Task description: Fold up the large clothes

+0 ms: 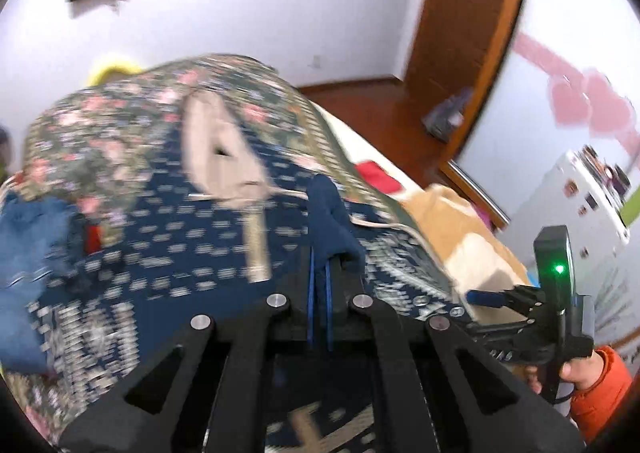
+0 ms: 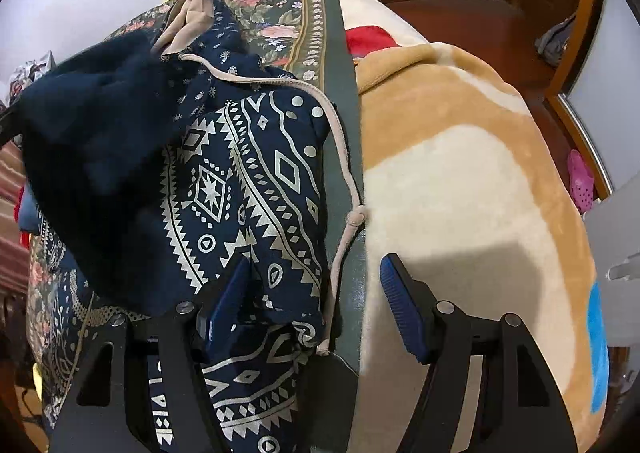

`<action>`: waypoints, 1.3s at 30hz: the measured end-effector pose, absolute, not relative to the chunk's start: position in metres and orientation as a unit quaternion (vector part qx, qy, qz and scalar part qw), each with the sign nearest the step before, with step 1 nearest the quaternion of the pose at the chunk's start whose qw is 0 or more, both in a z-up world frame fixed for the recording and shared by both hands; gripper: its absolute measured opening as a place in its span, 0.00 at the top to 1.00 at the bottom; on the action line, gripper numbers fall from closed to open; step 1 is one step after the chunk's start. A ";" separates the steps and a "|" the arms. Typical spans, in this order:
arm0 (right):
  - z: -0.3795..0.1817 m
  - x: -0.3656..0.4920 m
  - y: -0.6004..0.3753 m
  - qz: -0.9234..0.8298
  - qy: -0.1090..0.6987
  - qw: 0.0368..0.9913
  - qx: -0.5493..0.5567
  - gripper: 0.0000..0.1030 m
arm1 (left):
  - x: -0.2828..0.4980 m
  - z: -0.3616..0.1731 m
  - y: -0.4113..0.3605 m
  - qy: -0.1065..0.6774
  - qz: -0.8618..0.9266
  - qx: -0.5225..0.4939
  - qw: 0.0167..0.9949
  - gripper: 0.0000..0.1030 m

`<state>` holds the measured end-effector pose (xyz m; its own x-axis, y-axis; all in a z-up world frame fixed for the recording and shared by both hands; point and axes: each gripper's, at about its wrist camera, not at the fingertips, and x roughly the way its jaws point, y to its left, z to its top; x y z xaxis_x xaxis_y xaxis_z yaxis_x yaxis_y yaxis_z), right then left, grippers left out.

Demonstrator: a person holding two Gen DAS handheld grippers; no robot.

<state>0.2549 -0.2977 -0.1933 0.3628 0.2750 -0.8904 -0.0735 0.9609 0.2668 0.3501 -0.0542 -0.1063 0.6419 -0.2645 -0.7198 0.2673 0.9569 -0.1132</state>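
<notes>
The left gripper (image 1: 320, 277) is clamped on a fold of dark navy fabric (image 1: 332, 209) from the blurred navy garment with white pattern (image 1: 168, 253), spread over the floral-covered bed (image 1: 132, 109).

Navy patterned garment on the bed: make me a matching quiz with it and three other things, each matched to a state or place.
Things:
1. navy patterned garment
2. left gripper
3. right gripper
4. tan and cream fleece blanket

States:
A. open
B. shut on dark blue fabric
C. spread bare beside the garment
D. trimmed with beige cord

Pairs: 1-D, 2-B, 3-A, 4-C
</notes>
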 end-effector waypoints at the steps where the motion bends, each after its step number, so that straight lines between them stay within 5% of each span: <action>1: -0.194 0.255 -0.297 0.103 0.555 0.820 0.092 0.37 | 0.345 -0.106 -0.043 0.394 -0.137 -0.004 0.909 0.97; 10: -0.199 0.258 -0.291 0.101 0.562 0.817 0.082 0.31 | 0.307 -0.176 0.056 0.489 -0.026 -0.043 0.871 0.96; 14: -0.199 0.257 -0.286 0.094 0.563 0.818 0.067 0.30 | 0.291 -0.218 0.076 0.538 -0.016 -0.067 0.840 0.75; 23: -0.187 0.259 -0.280 0.091 0.569 0.816 0.052 0.30 | 0.263 -0.197 0.047 0.515 -0.046 0.027 0.856 0.68; 28: -0.161 0.257 -0.271 0.105 0.541 0.834 0.040 0.30 | 0.272 -0.185 0.016 0.489 -0.114 0.055 0.863 0.37; 39: -0.170 0.270 -0.221 0.157 0.552 0.819 -0.018 0.30 | 0.335 -0.228 0.008 0.544 -0.146 -0.016 0.826 0.36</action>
<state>0.2700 -0.2209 -0.1696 0.3415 0.2370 -0.9095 -0.2774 0.9500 0.1434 0.3348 0.0081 -0.2282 0.3663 -0.2582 -0.8940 0.2232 0.9571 -0.1850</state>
